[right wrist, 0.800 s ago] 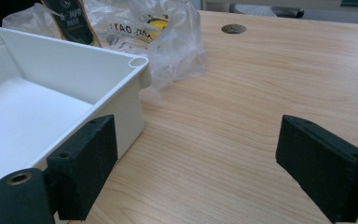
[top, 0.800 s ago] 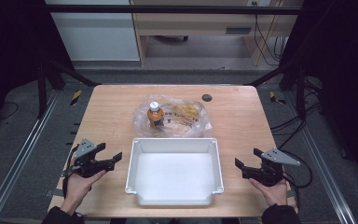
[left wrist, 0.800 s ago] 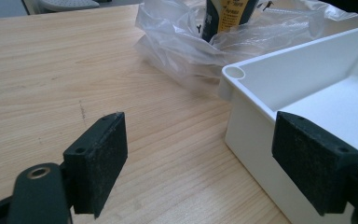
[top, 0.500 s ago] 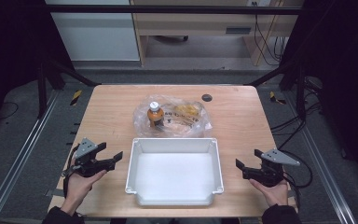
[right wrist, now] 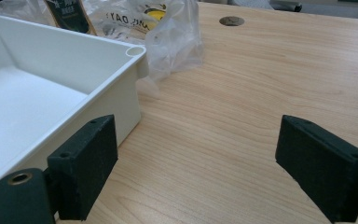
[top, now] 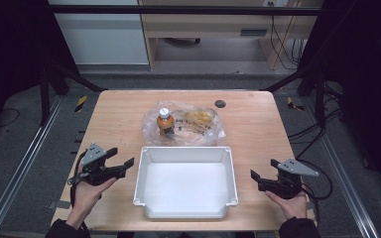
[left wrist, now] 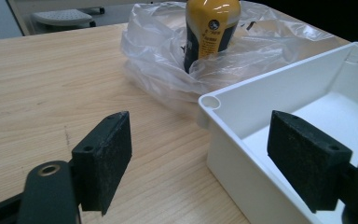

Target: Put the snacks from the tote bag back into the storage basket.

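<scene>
Nothing has moved; bottle label writing is unreadable.

Left gripper at the white bin's corner
Jaws wide apart; beyond, a yellow bottle stands in crumpled clear plastic bag

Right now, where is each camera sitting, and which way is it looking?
High view: up above the person's side, looking forward and down at the table; both hands, the left tool and the right tool show.
Left gripper view: rides the left tool, looking between its open jaws at the bottle in the plastic bag.
Right gripper view: rides the right tool, looking past its open jaws across the table.
Both gripper views share the white tray.
</scene>
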`<state>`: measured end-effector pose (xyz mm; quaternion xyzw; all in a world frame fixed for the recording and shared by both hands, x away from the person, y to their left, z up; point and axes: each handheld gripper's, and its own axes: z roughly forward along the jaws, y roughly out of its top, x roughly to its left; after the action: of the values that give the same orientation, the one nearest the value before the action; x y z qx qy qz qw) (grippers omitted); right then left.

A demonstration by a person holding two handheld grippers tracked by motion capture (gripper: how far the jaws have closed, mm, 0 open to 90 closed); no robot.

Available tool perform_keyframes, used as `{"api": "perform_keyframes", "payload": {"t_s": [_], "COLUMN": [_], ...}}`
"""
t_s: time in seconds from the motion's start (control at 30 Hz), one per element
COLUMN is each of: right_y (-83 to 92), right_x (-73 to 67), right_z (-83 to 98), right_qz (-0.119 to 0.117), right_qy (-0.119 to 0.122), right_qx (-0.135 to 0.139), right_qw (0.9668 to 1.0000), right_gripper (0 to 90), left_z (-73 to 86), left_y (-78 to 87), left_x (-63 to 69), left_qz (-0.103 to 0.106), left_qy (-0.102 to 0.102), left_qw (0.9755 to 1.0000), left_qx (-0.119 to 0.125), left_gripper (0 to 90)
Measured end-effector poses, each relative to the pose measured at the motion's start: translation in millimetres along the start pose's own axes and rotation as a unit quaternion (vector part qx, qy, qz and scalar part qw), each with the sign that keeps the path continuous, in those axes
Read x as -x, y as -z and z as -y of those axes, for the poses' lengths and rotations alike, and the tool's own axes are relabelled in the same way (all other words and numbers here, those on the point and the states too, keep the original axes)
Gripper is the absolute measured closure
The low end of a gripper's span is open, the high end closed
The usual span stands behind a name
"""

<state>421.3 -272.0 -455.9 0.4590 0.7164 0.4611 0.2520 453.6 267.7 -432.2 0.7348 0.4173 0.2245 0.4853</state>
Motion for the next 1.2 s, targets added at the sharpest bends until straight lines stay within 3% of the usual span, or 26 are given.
{"api": "perform_keyframes", "payload": {"t_s": [0.33,1.2], "right_y": [0.9,-4.3], "right_x": [-0.5,-8.6], "right_z": [-4.5,-9.9], "right_qz": [0.002,-0.006], "right_qy": [0.002,0.006], "right_qx": [0.008,0.008], "right_qw": [1.0000,0.9999], "right_gripper": [13.0,12.9], "left_z": [-10.8,-44.8], "left_y": [-0.1,-23.3], "left_x": [1.9,2.0], "left_qz": [-0.001,-0.006], "left_qy": [-0.004,-0.012], "left_qw": [1.0000,0.9996], "left_qx": [0.008,0.024], "left_gripper": [21.7,21.7]}}
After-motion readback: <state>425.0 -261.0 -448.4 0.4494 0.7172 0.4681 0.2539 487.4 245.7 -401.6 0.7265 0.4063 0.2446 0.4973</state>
